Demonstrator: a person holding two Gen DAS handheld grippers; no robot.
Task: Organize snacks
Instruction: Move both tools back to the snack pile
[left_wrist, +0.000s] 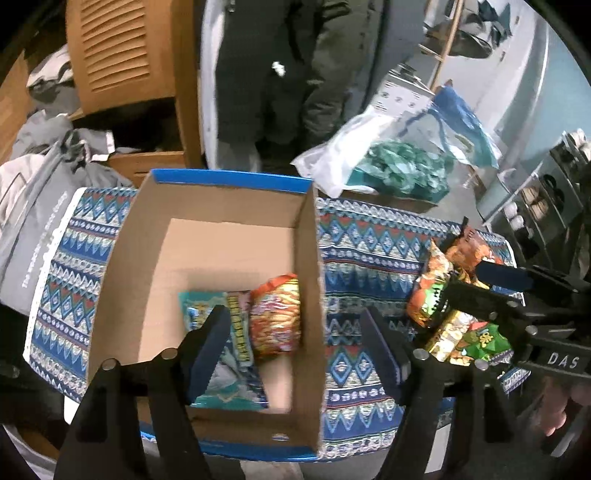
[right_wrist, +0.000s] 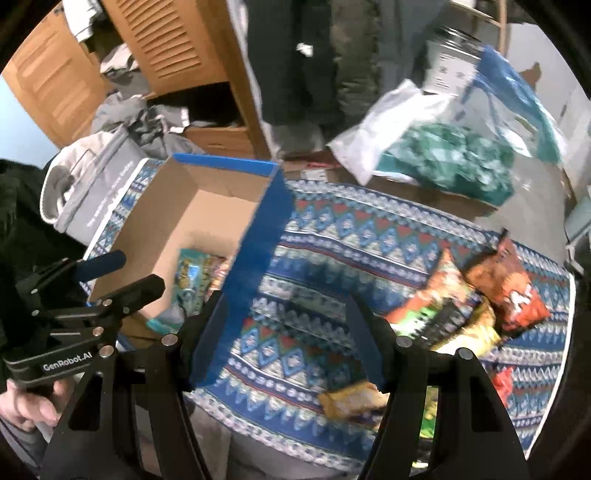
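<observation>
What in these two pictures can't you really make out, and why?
- Left wrist view: part of the teal packet in the cardboard box is hidden by the left gripper finger.
- Left wrist view: the snack pile is partly covered by the right gripper.
- Right wrist view: packet lettering is blurred; the yellow packet is partly behind a finger.

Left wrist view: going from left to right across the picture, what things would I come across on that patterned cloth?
Cardboard box with a teal packet and, right of it, an orange packet inside → bare patterned cloth → pile of snack bags → the other gripper reaching in from the right edge.
</observation>
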